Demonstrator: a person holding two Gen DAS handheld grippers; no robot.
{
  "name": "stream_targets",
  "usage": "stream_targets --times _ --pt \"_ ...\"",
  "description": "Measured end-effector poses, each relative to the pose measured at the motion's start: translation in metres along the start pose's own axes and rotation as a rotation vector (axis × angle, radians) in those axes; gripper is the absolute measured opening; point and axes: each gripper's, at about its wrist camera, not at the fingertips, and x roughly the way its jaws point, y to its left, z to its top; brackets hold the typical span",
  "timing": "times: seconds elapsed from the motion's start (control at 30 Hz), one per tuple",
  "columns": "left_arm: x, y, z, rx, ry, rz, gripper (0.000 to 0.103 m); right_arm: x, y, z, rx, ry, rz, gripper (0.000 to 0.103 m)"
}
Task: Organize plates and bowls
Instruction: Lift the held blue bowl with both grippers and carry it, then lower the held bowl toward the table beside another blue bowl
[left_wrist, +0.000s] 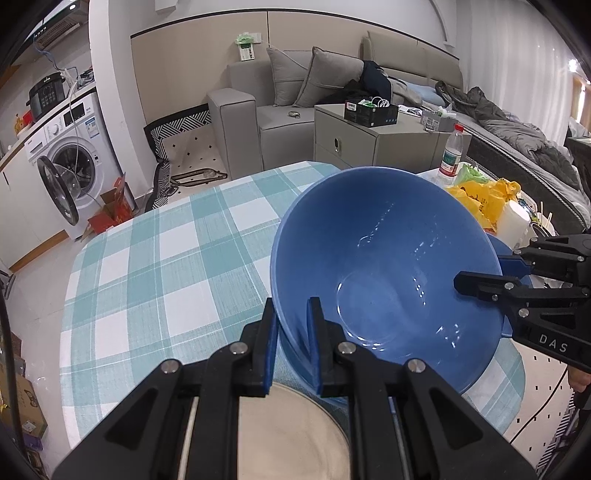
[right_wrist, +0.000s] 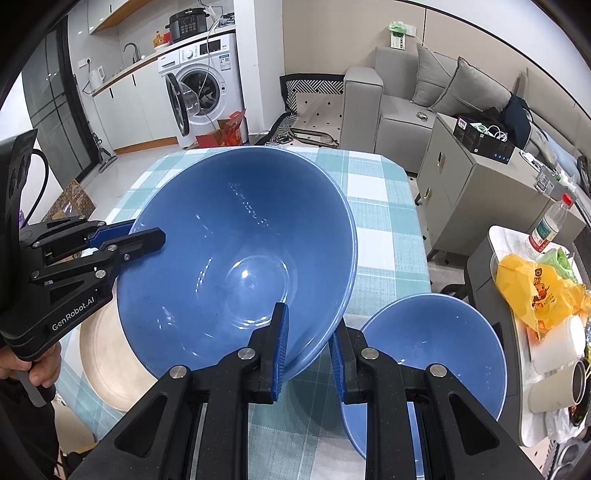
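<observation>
A large blue bowl (left_wrist: 369, 258) (right_wrist: 236, 240) hangs tilted above the table with the teal checked cloth (left_wrist: 155, 266) (right_wrist: 384, 240). My left gripper (left_wrist: 291, 306) (right_wrist: 144, 229) is shut on the bowl's near-left rim. On the opposite rim my right gripper (right_wrist: 310, 321) (left_wrist: 487, 267) is shut as well. A smaller blue bowl (right_wrist: 436, 343) stands on the cloth just right of the right gripper. A beige plate (right_wrist: 107, 362) (left_wrist: 291, 435) lies on the cloth below the big bowl, partly hidden by it and by the left gripper.
A side table (right_wrist: 495, 236) on the right carries a yellow bag (right_wrist: 535, 291), a plastic bottle (right_wrist: 550, 225) and a white cup (right_wrist: 554, 350). A grey cabinet (right_wrist: 465, 177) and sofa (left_wrist: 288, 110) stand beyond the table. A washing machine (left_wrist: 70, 162) is far left.
</observation>
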Motion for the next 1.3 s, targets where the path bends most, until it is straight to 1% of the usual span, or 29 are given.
stream_targets --times 0.63,0.93,1.3 --pt "0.025 -0.003 -0.014 0.018 0.052 0.028 0.013 0.029 -0.002 -0.005 -0.014 0.052 -0.013 0.021" --pt "0.039 -0.005 -0.02 0.029 0.077 0.048 0.013 0.042 0.0 -0.009 -0.026 0.076 -0.036 0.021" --pt "0.046 -0.002 -0.025 0.033 0.088 0.068 0.013 0.052 0.007 -0.008 -0.051 0.087 -0.058 0.021"
